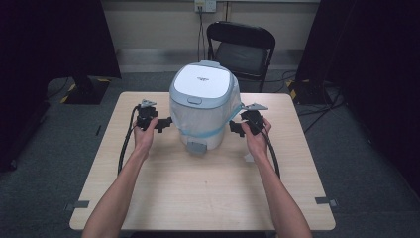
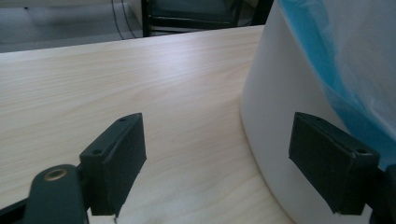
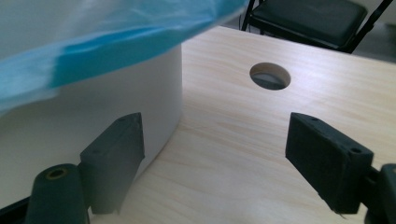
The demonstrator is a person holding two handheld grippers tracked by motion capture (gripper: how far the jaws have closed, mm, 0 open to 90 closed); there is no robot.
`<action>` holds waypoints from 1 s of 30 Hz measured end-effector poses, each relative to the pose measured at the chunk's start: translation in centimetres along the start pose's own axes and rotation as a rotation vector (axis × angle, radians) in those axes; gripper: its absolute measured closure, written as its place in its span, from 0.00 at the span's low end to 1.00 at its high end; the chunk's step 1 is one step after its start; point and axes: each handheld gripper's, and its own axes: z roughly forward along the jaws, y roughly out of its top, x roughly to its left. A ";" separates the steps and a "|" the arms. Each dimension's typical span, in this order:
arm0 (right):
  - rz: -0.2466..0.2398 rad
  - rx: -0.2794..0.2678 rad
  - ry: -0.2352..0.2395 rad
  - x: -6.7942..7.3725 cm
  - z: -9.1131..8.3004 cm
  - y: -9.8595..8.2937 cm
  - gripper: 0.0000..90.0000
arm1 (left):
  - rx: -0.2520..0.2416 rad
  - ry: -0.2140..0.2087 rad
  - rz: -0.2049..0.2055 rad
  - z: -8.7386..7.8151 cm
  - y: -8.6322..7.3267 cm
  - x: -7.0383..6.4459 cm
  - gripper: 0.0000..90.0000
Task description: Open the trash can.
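A white pedal bin (image 1: 203, 106) with a pale grey-blue lid (image 1: 202, 82) stands at the middle of the wooden table (image 1: 198, 193). A clear bag with a blue band (image 1: 205, 134) hangs down over its sides. My left gripper (image 1: 164, 123) is open beside the bin's left side, and one jaw sits close to the white wall (image 2: 271, 116) under the bag (image 2: 345, 60). My right gripper (image 1: 236, 129) is open at the bin's right side, its jaw near the wall (image 3: 93, 107) below the blue bag edge (image 3: 102, 51). Neither holds anything.
A grey foot pedal (image 1: 196, 147) juts out at the bin's front base. A round cable hole (image 3: 270, 76) is cut in the table behind the right gripper. A black folding chair (image 1: 241, 47) stands beyond the far edge. Dark curtains flank both sides.
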 end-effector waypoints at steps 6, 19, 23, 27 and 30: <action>0.024 -0.040 -0.022 0.2 1.0 0.6 0.22 | -0.043 -0.010 0.002 0.7 0.8 -0.4 0.24; 0.034 -0.076 0.015 0.8 1.9 0.1 0.66 | -0.084 -0.117 0.033 0.5 -0.1 -1.8 0.65; 0.030 -0.075 0.044 1.0 1.6 0.2 0.81 | -0.098 -0.128 0.026 0.1 -0.5 -2.4 0.76; 0.005 -0.075 0.067 1.6 1.2 0.4 0.89 | -0.102 -0.123 0.035 -0.4 -0.9 -2.6 0.81; -0.003 -0.079 0.087 1.9 0.8 0.3 0.94 | -0.093 -0.122 0.053 -1.1 -1.2 -2.8 0.84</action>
